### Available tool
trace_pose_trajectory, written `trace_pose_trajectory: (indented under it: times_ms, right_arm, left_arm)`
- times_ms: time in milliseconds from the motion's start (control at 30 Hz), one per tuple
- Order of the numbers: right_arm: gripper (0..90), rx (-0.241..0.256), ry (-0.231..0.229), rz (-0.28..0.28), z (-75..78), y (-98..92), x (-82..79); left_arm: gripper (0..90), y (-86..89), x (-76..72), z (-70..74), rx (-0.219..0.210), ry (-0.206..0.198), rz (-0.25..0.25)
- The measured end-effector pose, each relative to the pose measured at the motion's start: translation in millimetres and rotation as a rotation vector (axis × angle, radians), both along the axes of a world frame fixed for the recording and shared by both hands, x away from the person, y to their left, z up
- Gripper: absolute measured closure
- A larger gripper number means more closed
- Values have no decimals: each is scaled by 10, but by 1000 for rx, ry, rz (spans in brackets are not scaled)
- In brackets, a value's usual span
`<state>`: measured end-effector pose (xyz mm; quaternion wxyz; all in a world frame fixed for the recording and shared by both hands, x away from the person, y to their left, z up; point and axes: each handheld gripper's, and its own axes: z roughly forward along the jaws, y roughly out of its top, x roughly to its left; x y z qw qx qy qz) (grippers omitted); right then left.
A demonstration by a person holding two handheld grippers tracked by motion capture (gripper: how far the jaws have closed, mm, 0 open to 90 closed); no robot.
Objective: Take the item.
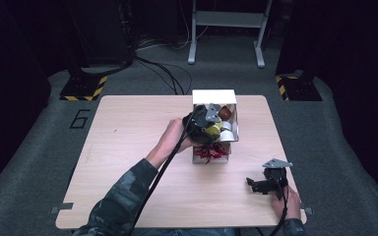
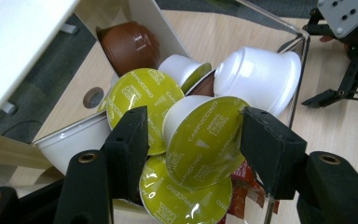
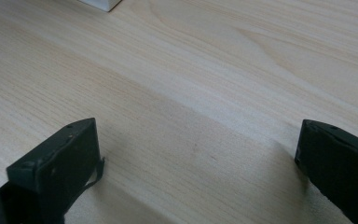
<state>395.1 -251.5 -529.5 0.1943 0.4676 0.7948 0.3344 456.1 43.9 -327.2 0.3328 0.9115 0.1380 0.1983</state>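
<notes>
Left gripper [image 2: 193,140] holding cappuccino capsule [image 2: 204,140] in box [image 1: 214,97]

Our fingers pinch its rim; it may slip. Right gripper [image 3: 196,163] rests wide above the worktop [image 3: 191,70].

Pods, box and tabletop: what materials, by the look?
Pods: glossy moulded plastic cups, likely; the held pod has a shiny, crinkled green lid, probably foil or film. Box: white, matte, thin flat walls, probably cardboard. Tabletop: pale wood grain, smooth; possibly laminate.
</notes>
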Motion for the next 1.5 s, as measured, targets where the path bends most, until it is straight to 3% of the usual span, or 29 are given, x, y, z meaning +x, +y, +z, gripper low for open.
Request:
trace_pose_trajectory:
  times_ms: [267,600,733,933,1167,1400,1500]
  right_arm:
    - [0,0,0,0,0,0,0]
    - [0,0,0,0,0,0,0]
    - [0,0,0,1,0,-1,0]
    - [0,0,0,0,0,0,0]
    - [0,0,0,0,0,0,0]
    - [0,0,0,0,0,-1,0]
    - [0,0,0,1,0,-1,0]
  left_arm:
    - [430,-39,0,-18,26,4,30]
    - [468,-48,-16,-33,55,-17,31]
    - [505,-22,-23,-27,54,-21,35]
    - [585,75,4,-4,16,1,35]
    - [605,128,-1,16,-15,15,27]
    - [598,131,-3,25,-5,24,18]
    - [553,55,12,-7,30,25,23]
